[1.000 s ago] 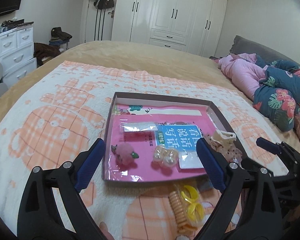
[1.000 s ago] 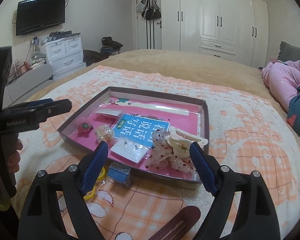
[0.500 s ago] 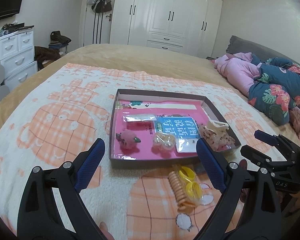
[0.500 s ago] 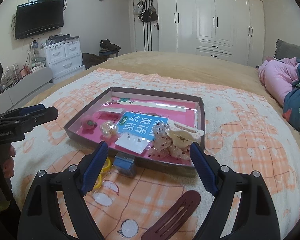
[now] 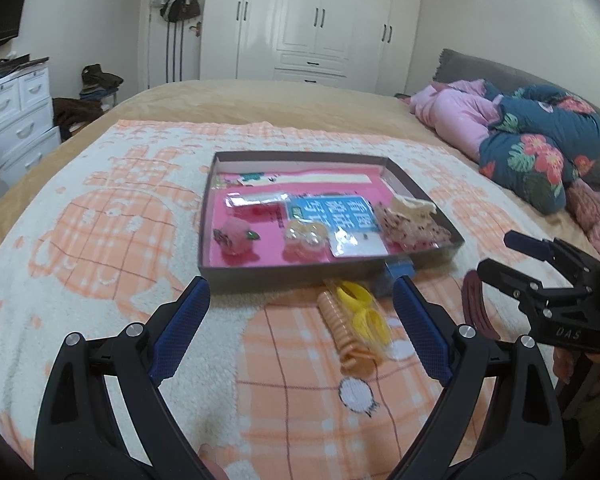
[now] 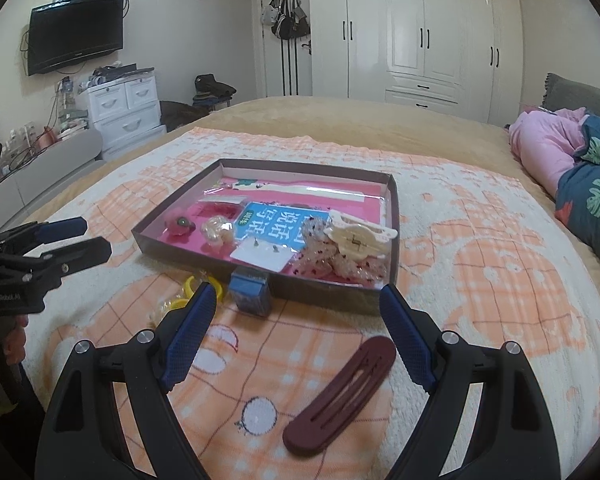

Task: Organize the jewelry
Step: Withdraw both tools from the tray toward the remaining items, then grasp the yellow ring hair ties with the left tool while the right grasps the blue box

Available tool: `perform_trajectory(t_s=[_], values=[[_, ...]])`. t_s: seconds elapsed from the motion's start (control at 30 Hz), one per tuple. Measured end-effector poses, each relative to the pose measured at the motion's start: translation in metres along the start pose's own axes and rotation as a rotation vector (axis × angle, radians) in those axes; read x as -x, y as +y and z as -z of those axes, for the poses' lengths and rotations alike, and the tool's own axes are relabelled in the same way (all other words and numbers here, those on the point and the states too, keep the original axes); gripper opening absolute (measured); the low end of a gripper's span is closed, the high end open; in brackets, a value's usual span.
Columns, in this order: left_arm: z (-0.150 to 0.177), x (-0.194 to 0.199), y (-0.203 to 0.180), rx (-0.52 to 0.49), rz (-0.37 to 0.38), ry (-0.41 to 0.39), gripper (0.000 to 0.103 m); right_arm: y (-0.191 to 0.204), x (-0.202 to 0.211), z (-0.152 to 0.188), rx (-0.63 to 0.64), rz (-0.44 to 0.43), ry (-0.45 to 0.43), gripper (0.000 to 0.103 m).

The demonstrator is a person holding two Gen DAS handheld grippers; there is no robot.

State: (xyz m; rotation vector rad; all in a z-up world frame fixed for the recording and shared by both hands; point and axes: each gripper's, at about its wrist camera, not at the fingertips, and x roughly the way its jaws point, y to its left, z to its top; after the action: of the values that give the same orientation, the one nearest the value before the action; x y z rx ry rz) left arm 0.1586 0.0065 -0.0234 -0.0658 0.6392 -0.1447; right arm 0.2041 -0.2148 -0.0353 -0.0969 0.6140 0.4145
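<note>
A shallow brown tray [image 5: 260, 270] [image 6: 324, 296] with a pink floor lies on the blanket and holds a pink fuzzy clip [image 5: 236, 238], a pearl clip [image 5: 304, 238], an earring card [image 6: 262, 258], a cream claw clip [image 6: 358, 238] and speckled clips [image 6: 320, 258]. On the blanket in front of it lie an orange coil tie [image 5: 346, 338], yellow rings [image 5: 366, 314], a small blue box [image 6: 250, 294] and a maroon hair clip [image 6: 340, 394]. My left gripper [image 5: 300, 324] and right gripper [image 6: 294, 338] stand open, empty, short of the tray.
The bed's blanket [image 5: 100, 248] stretches wide to the left. Pink and floral bedding [image 5: 532, 144] is piled at the right. White wardrobes [image 6: 416, 32] stand behind, white drawers [image 6: 124, 112] and a wall TV [image 6: 76, 32] at the left.
Both grippers have drawn back from the tray, which looks farther away. More of the loose items in front of it now show. Both jaws stay open.
</note>
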Motion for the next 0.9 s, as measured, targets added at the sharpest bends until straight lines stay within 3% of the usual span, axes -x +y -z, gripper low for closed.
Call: perform_trajectory(t_s=[0.17,0.37,0.53,0.9], values=[[0.008,-0.001,-0.009,-0.023,0.028,0.024,0.079,-0.002,0.004,0.007,-0.006,0.013,0.007,0.081],[0.023,-0.007,-0.022,-0.053,0.071,0.079,0.06,-0.002,0.004,0.012,-0.001,0.028,0.019,0.081],[0.032,-0.017,-0.029,-0.059,0.107,0.129,0.038,-0.005,0.001,0.013,-0.007,0.04,0.029,0.081],[0.037,-0.043,-0.025,0.016,0.167,0.208,0.028,-0.002,-0.018,0.01,0.002,0.007,0.062,0.079]])
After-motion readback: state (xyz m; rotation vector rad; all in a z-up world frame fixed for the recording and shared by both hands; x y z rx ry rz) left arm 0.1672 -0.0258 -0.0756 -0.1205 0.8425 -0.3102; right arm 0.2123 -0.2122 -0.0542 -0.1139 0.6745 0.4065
